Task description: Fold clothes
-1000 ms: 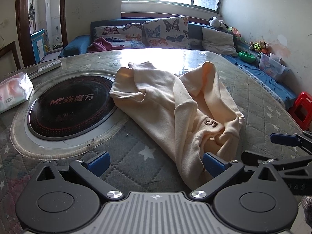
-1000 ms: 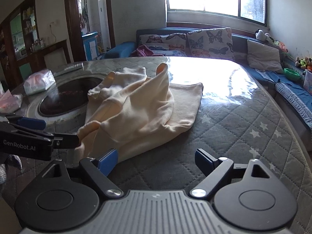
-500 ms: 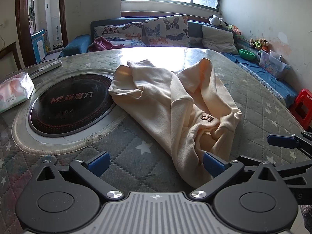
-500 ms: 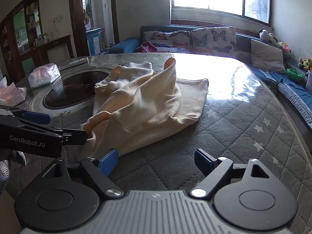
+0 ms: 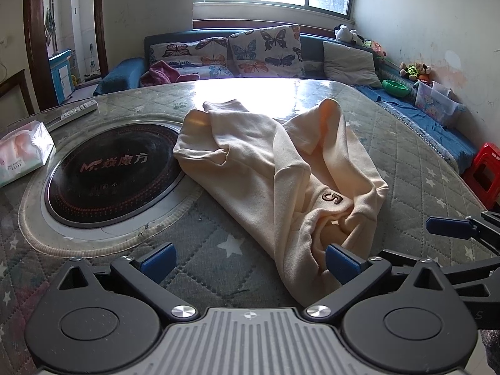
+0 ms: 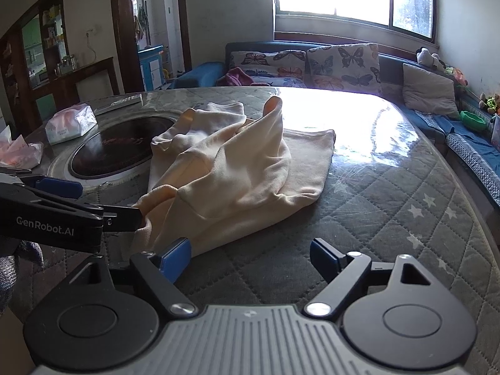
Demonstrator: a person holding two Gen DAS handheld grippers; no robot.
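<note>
A cream garment [image 5: 281,172] with a brown "5" mark lies crumpled on the quilted table, one fold standing up; it also shows in the right wrist view [image 6: 237,168]. My left gripper [image 5: 250,259] is open, its right blue pad against the garment's near hem, the left pad over bare quilt. My right gripper [image 6: 250,256] is open at the garment's near right edge, its left pad touching the cloth. The left gripper shows in the right wrist view [image 6: 93,206] with a finger at the cloth's near corner.
A round dark hotplate [image 5: 115,172] is set in the table [image 6: 390,218] left of the garment. A tissue pack [image 5: 22,153] and a remote [image 5: 79,109] lie at far left. A sofa with cushions [image 5: 250,53] stands behind; a red stool [image 5: 484,175] at right.
Both grippers have drawn back a little and risen, so the garment sits slightly farther off. The garment's shape has barely changed.
</note>
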